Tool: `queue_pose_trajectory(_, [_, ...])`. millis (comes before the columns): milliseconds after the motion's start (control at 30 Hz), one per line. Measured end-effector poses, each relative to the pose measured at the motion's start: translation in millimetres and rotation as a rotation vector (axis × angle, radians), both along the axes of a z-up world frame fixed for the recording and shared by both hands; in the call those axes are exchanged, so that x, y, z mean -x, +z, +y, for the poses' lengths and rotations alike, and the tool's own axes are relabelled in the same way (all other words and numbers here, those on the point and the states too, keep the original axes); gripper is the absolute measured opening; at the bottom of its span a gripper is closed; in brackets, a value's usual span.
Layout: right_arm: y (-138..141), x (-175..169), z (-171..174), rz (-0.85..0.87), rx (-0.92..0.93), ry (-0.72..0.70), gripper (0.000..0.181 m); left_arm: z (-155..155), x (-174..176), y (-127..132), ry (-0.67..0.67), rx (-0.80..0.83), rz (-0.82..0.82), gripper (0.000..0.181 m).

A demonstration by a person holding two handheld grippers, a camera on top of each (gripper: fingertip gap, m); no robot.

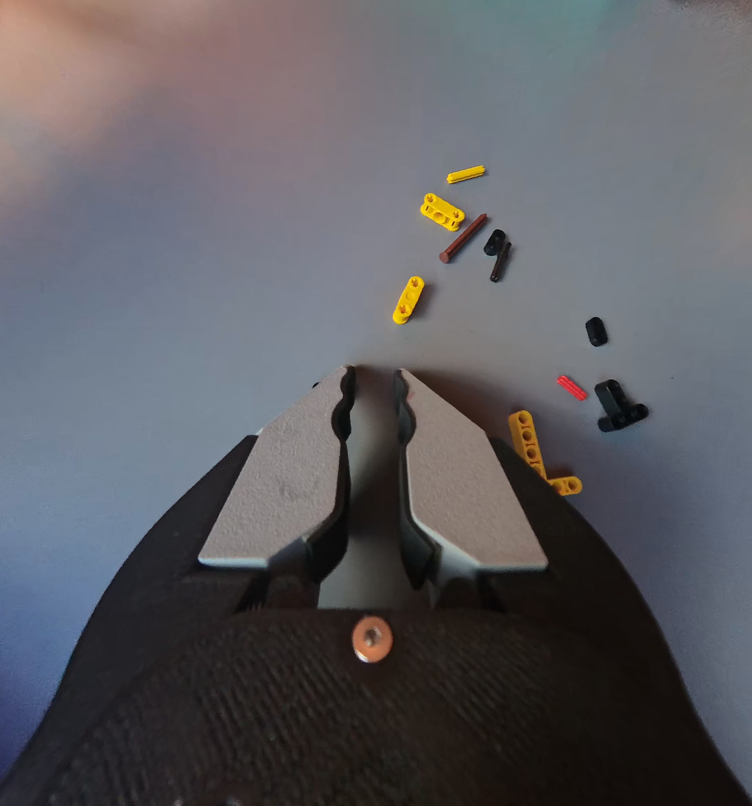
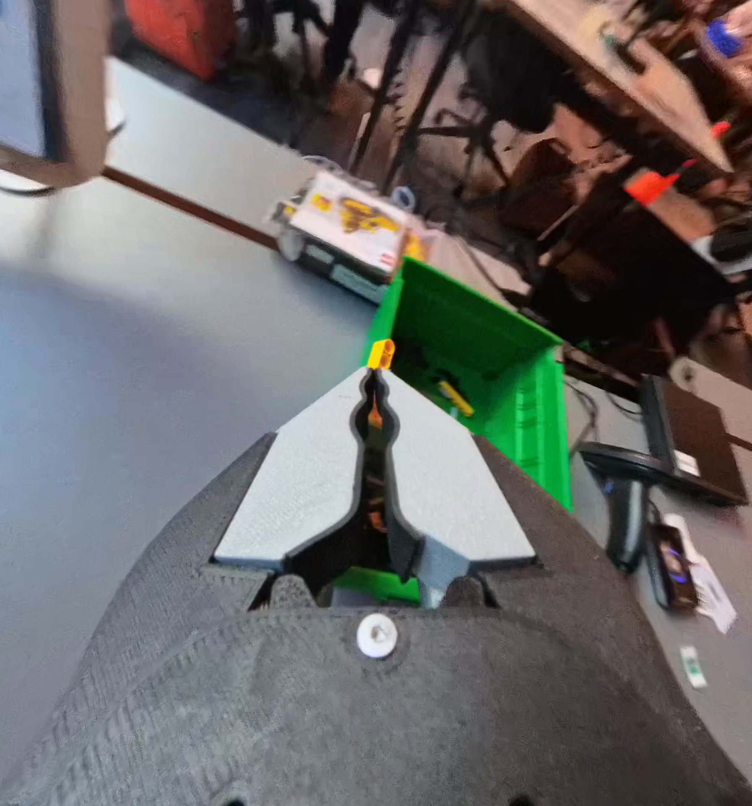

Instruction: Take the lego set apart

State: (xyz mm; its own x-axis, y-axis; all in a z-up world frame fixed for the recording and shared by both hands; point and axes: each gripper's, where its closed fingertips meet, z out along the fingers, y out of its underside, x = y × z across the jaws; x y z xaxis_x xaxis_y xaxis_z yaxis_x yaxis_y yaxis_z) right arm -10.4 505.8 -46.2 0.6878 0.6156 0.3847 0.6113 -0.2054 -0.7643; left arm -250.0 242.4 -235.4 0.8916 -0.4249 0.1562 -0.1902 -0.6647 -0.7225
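Loose lego parts lie on the grey table [image 1: 191, 305] ahead and right of my left gripper [image 1: 374, 370], which is open and empty just above the table. They include a yellow axle [image 1: 466, 174], two yellow short beams [image 1: 442, 211] [image 1: 408, 300], a brown axle [image 1: 463, 238], black pins [image 1: 498, 255], a black connector [image 1: 596, 331], a red axle [image 1: 571, 387], a black T-piece [image 1: 618, 408] and a yellow L-beam [image 1: 535, 453] beside the right finger. My right gripper [image 2: 376, 370] is shut on a yellow beam [image 2: 382, 352], held by the near rim of a green bin [image 2: 474, 331].
The green bin holds a yellow piece [image 2: 455, 397] and dark parts. A lego box [image 2: 352, 227] lies behind it. A dark device [image 2: 692, 440], a phone [image 2: 673, 567] and cables lie at the table's right. Chairs and tables stand beyond the far edge. Tip to tip, the grippers are about 40 cm apart. The brown axle [image 1: 463, 238] is closer to my left gripper, around 8 cm from its tips; the right tips are 35 cm off. It is some 11 cm from my left tips to the black T-piece [image 1: 618, 408]. Measured from the fingertips, the black connector [image 1: 596, 331] is 11 cm or so from the left gripper and 35 cm from the right.
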Motion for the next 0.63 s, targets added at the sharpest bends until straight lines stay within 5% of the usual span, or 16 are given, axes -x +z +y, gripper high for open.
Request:
queue_pose_trajectory(33, [5.5,-22.2,12.3,0.001,-0.019,-0.057,0.0,0.0,0.0,0.1,0.0,0.001,-0.003,0.015])
queue_pose_trajectory(200, [-78.1,-68.9,23.1,0.032,0.437,-0.04,0.026,0.3,0.5,0.5,0.005,0.016,-0.038,0.014])
queue_pose_trajectory(367, [-62.7,-57.2,12.4,0.358,0.473,0.058,0.05,0.6,1.1,0.8,0.01,0.03,-0.073,0.012])
queue_pose_trajectory(467, [-72.7,-36.0,-9.3,0.401,0.609,0.129,0.062,0.6,1.0,1.0,0.011,0.036,-0.088,0.012])
queue_pose_trajectory(500, [-85.8,-32.1,-15.4,0.344,0.64,0.124,0.057,0.6,1.0,1.0,0.011,0.037,-0.089,0.012])
queue_pose_trajectory(567, [-125.1,-42.0,-24.9,0.094,0.671,0.058,0.02,0.6,1.0,1.0,0.01,0.036,-0.086,0.012])
queue_pose_trajectory(633, [-128.0,-41.0,-30.5,0.033,0.616,0.029,0.014,0.1,0.7,0.8,0.009,0.033,-0.077,0.012])
